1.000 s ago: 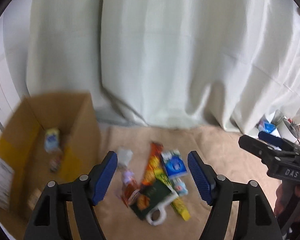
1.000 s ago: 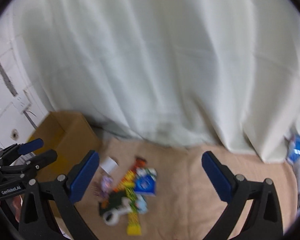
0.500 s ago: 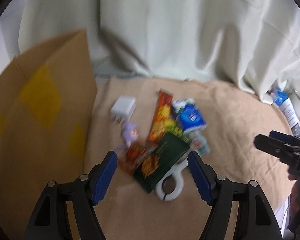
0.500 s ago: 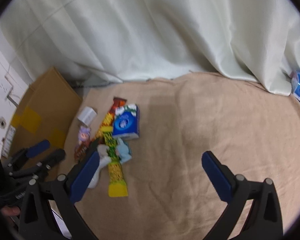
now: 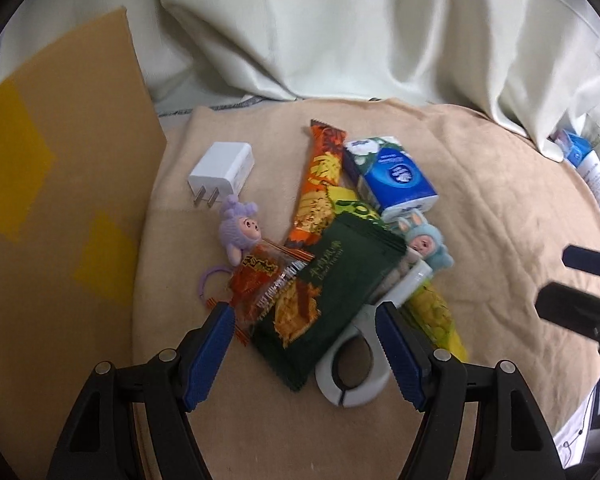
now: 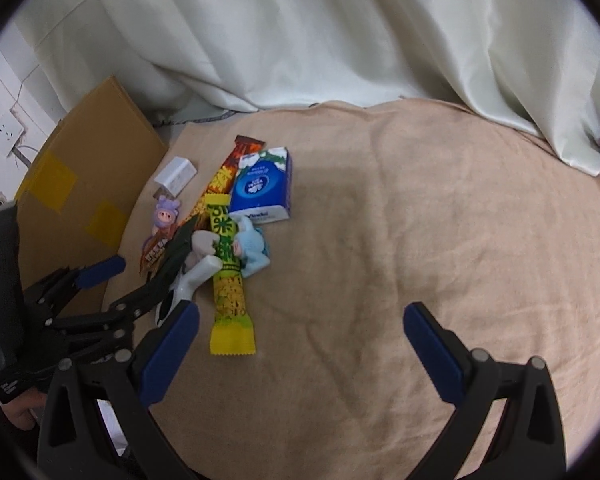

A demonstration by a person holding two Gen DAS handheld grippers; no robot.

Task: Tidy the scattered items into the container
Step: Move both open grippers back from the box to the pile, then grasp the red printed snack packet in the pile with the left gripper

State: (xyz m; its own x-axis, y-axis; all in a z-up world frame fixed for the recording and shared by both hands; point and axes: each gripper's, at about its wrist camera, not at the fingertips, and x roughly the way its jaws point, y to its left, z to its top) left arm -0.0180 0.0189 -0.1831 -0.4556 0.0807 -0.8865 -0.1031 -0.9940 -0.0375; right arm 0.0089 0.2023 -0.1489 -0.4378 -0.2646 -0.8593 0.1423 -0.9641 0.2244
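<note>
- Scattered items (image 5: 332,256) lay heaped on the beige cloth (image 6: 400,240), cardboard box (image 5: 56,216) at nine o'clock.
- Dark green packet (image 5: 332,296) sat uppermost; best gripped by its edge.
- Left gripper (image 5: 304,356) and right gripper (image 6: 300,344) stood released, empty.

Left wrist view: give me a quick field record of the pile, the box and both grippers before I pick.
surface: beige blanket
container: cardboard box, left of the pile
pile top: dark green snack packet
under it: white clip
apart from pile: white charger
also: blue tissue pack, purple doll keychain
left gripper: open, astride the green packet
right gripper: open, empty
</note>
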